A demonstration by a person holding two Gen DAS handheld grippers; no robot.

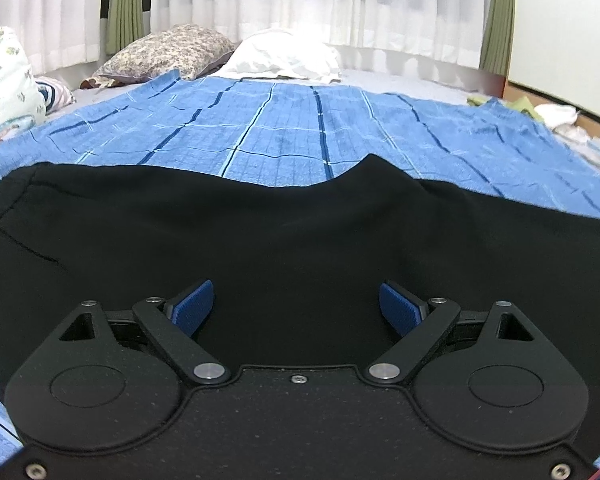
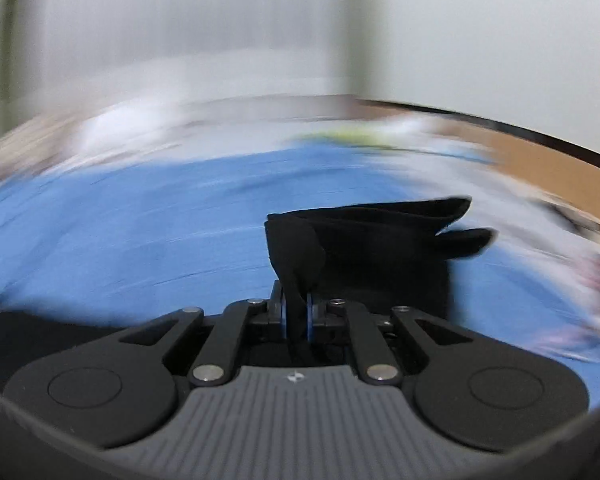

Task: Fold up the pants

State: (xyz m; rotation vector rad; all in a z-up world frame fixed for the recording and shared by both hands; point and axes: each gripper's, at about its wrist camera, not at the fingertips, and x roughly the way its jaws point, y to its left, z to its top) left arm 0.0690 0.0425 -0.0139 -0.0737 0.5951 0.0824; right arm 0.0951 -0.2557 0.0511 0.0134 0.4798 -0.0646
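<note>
The left gripper [image 1: 296,304] is held with its jaws spread wide, the blue pads [image 1: 192,306] well apart and nothing caught between them. It is poised low over the black pants [image 1: 284,236], which are spread flat beneath and ahead of it and fill the lower half of the left wrist view. A seam line is seen near the left edge of the fabric, and a raised hump is formed along its far edge. The pants are laid on a blue checked blanket [image 1: 284,128] that covers the bed. Beyond the blanket a floral pillow [image 1: 168,52] and a white pillow [image 1: 284,56] are placed side by side, with white curtains [image 1: 300,0] hung behind them.

The right gripper [image 2: 297,316] is clamped on a bunched end of the pants [image 2: 364,236], the cloth being pinched between the nearly closed pads and lifted above the blanket [image 2: 140,220]. Loose fabric is trailed to the right of the jaws. The surroundings in the right wrist view are heavily blurred, so little else can be made out there.
</note>
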